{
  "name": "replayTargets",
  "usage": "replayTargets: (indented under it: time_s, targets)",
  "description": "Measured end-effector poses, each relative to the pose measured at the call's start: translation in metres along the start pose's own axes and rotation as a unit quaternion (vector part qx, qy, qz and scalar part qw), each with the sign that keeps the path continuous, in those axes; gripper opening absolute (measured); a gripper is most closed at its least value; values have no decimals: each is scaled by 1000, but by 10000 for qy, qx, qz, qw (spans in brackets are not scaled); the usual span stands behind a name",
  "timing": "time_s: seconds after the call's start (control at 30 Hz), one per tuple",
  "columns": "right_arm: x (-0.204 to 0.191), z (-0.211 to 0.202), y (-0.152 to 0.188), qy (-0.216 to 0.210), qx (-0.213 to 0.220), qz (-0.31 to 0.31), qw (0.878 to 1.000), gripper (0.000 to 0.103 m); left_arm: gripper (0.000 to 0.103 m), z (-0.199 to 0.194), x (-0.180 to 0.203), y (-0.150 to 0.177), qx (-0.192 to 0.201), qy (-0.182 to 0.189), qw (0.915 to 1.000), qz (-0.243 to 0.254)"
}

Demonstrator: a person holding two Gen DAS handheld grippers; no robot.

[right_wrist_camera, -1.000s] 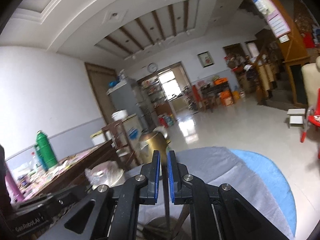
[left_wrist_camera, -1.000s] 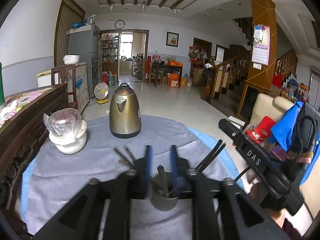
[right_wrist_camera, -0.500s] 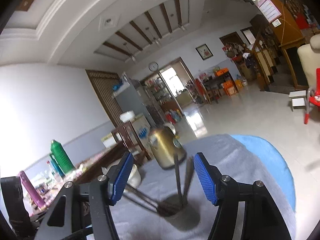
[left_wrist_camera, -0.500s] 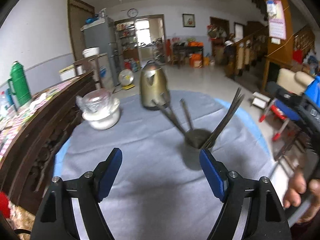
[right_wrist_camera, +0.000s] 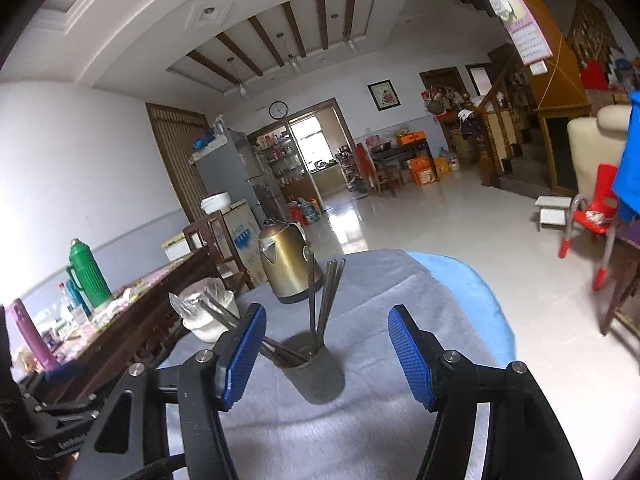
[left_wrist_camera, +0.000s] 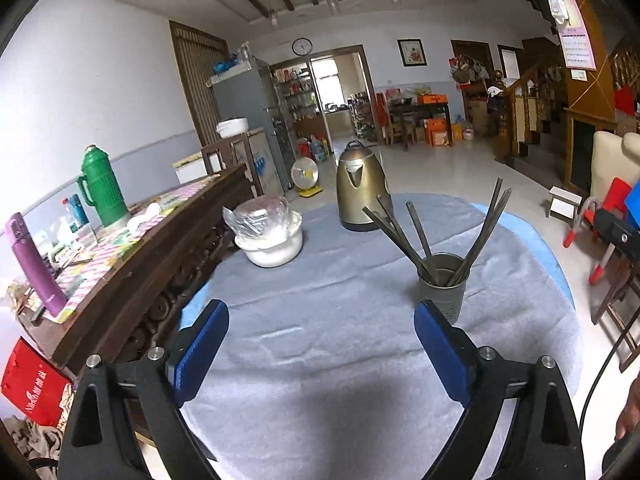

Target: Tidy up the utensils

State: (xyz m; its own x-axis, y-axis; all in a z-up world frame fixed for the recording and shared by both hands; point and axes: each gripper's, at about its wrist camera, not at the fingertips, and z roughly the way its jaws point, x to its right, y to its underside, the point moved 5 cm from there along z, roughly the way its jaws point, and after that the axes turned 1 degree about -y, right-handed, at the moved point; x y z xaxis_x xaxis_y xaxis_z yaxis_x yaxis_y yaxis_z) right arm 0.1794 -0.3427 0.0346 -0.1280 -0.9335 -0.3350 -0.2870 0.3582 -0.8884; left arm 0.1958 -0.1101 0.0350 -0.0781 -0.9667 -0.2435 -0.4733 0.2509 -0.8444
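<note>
A grey metal utensil cup (left_wrist_camera: 442, 284) (right_wrist_camera: 314, 370) stands on the grey-clothed round table (left_wrist_camera: 320, 360) and holds several dark chopsticks (left_wrist_camera: 400, 230) (right_wrist_camera: 326, 292) that fan out of its rim. My left gripper (left_wrist_camera: 320, 348) hovers nearer than the cup and to its left, its blue-padded jaws still opening, with only cloth between them. My right gripper (right_wrist_camera: 324, 354) is open just in front of the cup; the cup shows through the gap, clear of both pads.
A brass-coloured kettle (left_wrist_camera: 360, 192) (right_wrist_camera: 286, 266) stands at the table's far side. A white bowl topped with plastic wrap (left_wrist_camera: 272, 238) (right_wrist_camera: 206, 314) sits far left. A dark wooden sideboard (left_wrist_camera: 132, 248) with a green thermos (left_wrist_camera: 102, 188) runs along the left. Red chair (right_wrist_camera: 592, 216) at right.
Both grippers have opened and drawn back from the cup. The right one let go of a chopstick, which now stands in the cup. The left view swung left.
</note>
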Motion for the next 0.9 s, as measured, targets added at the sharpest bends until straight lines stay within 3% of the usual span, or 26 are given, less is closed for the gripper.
replayTargets:
  time_s: [0.43, 0.9]
  targets:
    - [-22, -55, 12, 483, -210, -469, 9975, 68, 95, -35, -18, 7, 160, -122, 9998, -5]
    - [-59, -88, 37, 424, -522, -692, 9953, 69, 95, -57, -51, 23, 109, -156, 9992, -342]
